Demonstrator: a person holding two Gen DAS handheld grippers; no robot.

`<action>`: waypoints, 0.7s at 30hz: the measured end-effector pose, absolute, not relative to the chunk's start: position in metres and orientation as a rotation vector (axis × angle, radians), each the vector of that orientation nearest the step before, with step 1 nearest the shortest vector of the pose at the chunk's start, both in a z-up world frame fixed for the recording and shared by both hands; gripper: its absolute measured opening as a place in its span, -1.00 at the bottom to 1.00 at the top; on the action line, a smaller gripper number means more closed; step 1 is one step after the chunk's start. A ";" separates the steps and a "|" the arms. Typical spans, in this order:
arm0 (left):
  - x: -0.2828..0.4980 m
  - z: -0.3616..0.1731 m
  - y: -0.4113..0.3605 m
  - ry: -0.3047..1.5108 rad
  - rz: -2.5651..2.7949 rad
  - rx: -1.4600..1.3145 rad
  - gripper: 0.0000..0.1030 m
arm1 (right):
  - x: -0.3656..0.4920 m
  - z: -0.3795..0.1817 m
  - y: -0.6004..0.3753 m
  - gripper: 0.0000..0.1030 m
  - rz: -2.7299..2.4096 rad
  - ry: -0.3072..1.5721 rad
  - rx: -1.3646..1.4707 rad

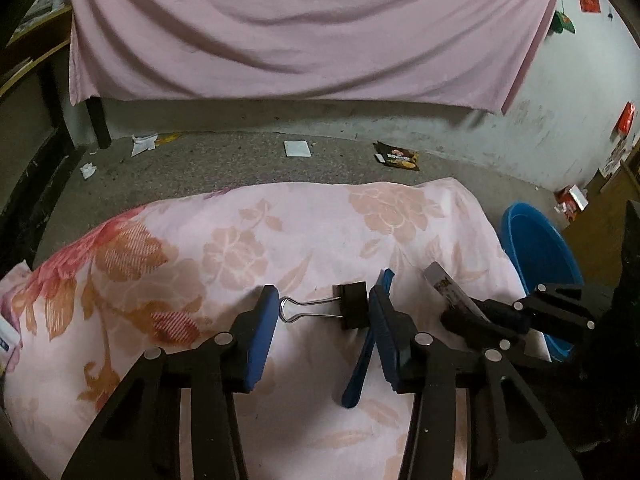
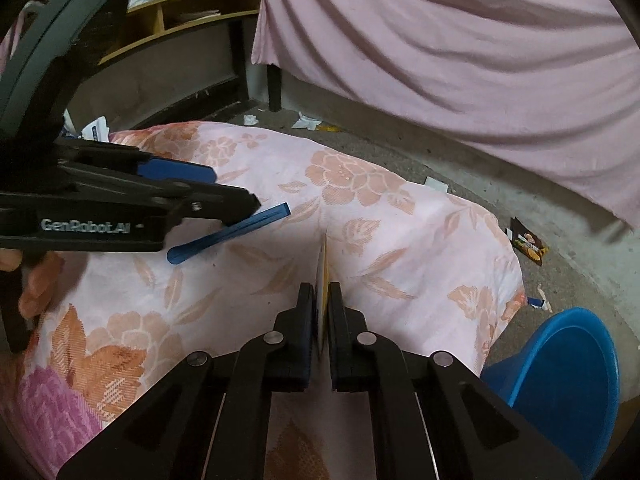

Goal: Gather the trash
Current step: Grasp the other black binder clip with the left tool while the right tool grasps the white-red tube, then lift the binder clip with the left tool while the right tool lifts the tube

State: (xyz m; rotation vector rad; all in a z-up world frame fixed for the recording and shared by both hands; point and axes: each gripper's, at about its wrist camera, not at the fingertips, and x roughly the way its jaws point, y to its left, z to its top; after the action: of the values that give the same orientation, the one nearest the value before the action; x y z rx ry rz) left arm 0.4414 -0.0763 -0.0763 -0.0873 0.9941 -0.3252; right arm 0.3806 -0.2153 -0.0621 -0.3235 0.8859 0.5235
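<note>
My left gripper (image 1: 322,312) is open just above a floral bed cover (image 1: 180,248). A black binder clip (image 1: 352,306) with silver handles lies between its blue pads. A blue plastic strip (image 1: 366,354) lies beside the right pad. My right gripper (image 2: 321,308) is shut on a thin yellow-white card wrapper (image 2: 322,280), held edge-on above the cover. In the left wrist view the right gripper (image 1: 464,312) holds that wrapper (image 1: 444,284) near the blue basin (image 1: 536,248). In the right wrist view the left gripper (image 2: 224,192) is at upper left, over the blue strip (image 2: 228,236).
The blue basin (image 2: 568,376) stands on the floor at the right of the bed. Scraps lie on the concrete floor: a dark snack packet (image 1: 398,157), a white paper (image 1: 297,148), crumpled papers (image 1: 143,142). A pink sheet (image 1: 304,28) hangs behind. A wooden shelf (image 2: 188,16) stands at left.
</note>
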 end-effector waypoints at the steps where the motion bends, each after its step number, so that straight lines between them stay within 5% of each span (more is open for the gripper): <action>1: 0.442 -0.077 -0.076 0.996 -0.324 -0.075 -0.21 | 0.381 -0.062 -0.216 -0.94 0.527 0.887 -0.315; 21: 0.430 -0.089 -0.099 1.010 -0.402 -0.001 -0.20 | 0.376 -0.062 -0.234 -0.95 0.542 0.892 -0.221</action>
State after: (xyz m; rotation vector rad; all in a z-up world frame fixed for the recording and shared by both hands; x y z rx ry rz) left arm 0.4303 -0.0994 -0.0889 -0.0007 1.0102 -0.4023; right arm 0.3763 -0.2342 -0.0619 -0.2207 0.8922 0.5420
